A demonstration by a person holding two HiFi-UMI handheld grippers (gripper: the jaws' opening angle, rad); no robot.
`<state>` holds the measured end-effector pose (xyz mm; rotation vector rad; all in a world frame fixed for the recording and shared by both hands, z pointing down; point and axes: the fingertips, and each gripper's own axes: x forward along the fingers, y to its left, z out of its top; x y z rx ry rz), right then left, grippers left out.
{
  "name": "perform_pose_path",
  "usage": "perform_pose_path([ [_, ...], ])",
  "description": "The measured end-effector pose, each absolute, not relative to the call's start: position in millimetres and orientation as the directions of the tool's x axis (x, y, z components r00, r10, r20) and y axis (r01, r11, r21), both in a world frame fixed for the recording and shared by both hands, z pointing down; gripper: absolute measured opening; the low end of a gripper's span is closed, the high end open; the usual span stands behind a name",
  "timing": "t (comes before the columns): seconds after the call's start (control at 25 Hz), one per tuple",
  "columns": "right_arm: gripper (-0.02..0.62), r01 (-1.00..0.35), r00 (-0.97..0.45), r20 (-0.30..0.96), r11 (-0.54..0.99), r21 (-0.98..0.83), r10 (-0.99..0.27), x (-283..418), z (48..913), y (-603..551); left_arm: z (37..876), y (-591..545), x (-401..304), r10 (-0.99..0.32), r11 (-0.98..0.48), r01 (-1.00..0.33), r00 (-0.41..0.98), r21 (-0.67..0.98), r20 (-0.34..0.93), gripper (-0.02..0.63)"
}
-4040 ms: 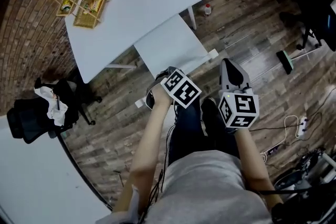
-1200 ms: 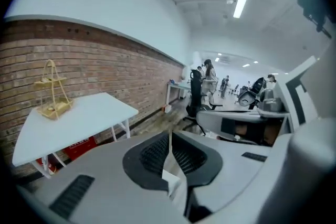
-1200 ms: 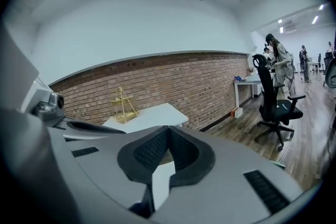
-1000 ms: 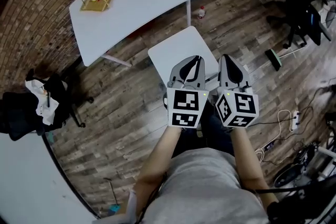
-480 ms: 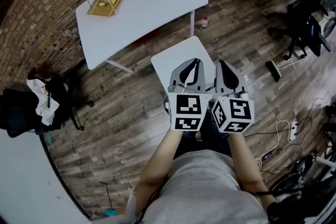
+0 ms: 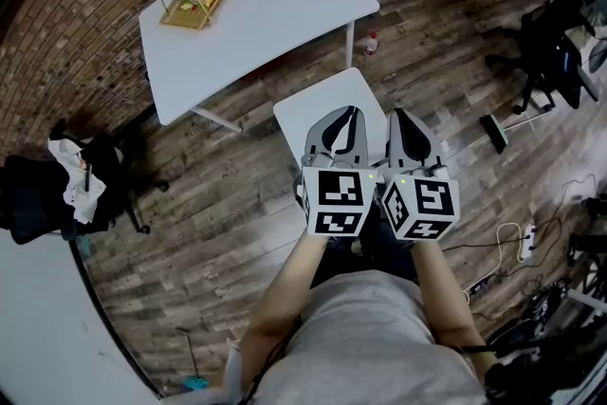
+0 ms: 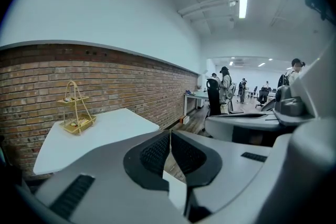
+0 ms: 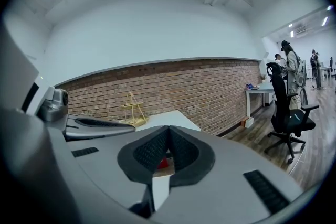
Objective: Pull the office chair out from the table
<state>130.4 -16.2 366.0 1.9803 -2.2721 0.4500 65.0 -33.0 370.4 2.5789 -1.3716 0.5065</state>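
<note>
Honestly, the chair [image 6: 318,104] looks pretty much out already: its white seat sits at 5 o'clock from the table [image 6: 266,5], with bare floor showing between them and its near edge right under the tips of both grippers. The left gripper [image 6: 355,112] and right gripper [image 6: 398,117] hover side by side at 6 o'clock of the seat, both with jaws pressed together on nothing, so neither has a hold on it. If it needs more room, I'd pinch the near seat edge with both and pull evenly toward 6 o'clock so it doesn't swivel or roll off sideways.
</note>
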Motion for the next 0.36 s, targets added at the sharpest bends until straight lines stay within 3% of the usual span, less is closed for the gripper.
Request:
perform_pose_path([
  [0.36, 0.014, -0.98, -0.166, 0.265, 0.128, -0.155, -0.95, 124.0, 367.1, -23.5, 374.1, -37.8, 59.6, -0.774, -0.552, -0.834, 0.507, -0.011, 0.379, 0.02],
])
